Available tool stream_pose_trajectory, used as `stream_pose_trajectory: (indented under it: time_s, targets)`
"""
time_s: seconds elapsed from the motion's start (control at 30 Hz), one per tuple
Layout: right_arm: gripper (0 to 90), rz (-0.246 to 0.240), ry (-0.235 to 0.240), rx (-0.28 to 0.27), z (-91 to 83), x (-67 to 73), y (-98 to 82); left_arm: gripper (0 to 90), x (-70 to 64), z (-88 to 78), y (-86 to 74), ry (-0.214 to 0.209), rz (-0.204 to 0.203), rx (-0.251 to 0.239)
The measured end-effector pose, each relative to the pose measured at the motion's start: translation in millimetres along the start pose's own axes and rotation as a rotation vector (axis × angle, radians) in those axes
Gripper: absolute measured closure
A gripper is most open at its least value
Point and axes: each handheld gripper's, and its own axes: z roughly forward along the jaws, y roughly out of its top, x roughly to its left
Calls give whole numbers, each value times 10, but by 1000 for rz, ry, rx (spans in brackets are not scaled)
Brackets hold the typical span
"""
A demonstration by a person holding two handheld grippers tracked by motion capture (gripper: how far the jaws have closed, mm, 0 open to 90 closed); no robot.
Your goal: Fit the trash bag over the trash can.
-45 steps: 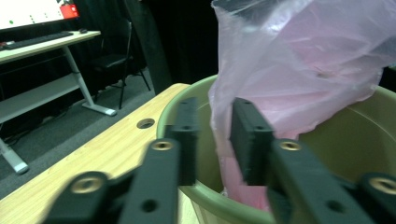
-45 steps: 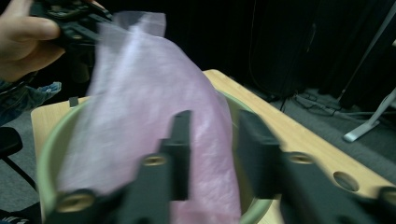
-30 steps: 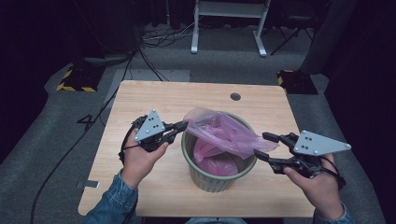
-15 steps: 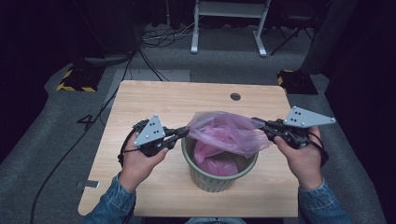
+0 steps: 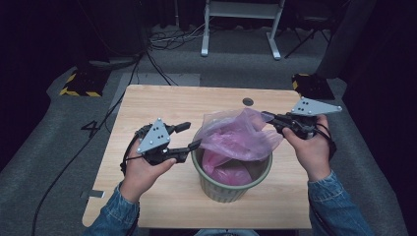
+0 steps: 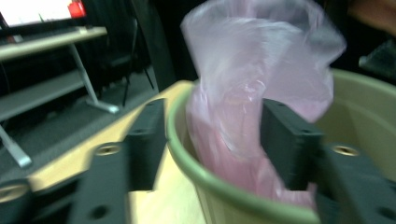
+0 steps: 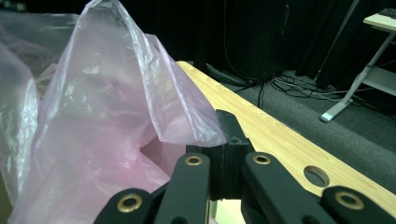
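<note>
The left tongs [image 5: 193, 136] had just spread, straddling the bin's rim [image 6: 180, 140]; the right tongs [image 5: 266, 117], pinching the pink bag [image 5: 241, 137], had pulled it outward — thin film might tear.

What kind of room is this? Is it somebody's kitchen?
Probably not a kitchen. It looks like a lab or studio: dark curtains, cables trailing over grey carpet, yellow-and-black hazard tape on the floor, and one wooden table with a green bin on it.

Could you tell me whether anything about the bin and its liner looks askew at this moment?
Yes: the pink bag is bunched up above the green bin instead of folded over its rim, with the right gripper pinching one edge.
</note>
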Motion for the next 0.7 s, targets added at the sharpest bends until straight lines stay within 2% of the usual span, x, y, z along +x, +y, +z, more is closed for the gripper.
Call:
stream_pose_trajectory:
  time_s: [0.17,0.27,0.3,0.37,0.4,0.47,0.53,0.6,0.7]
  targets:
    - [900,-3,10,-11,3,13,49,333,-20,64,224,-32,32,-29]
    - [900,-5,17,-16,11,20,75,335,-12,171,300,-41,35,-10]
    - [900,-3,21,-17,15,25,80,368,2,212,304,-50,27,6]
    - [889,-4,27,-21,22,34,82,595,33,284,286,-79,22,46]
    - [869,-5,29,-24,23,37,80,709,44,316,270,-79,22,52]
    - [787,-5,25,-31,19,35,66,875,65,357,235,-67,32,70]
    - [699,4,23,-23,-4,33,41,900,83,370,205,-39,28,77]
    - [614,1,-6,-26,-48,37,11,900,106,371,178,-15,17,78]
    - [557,3,-25,-39,-139,55,-28,900,138,367,151,14,7,83]
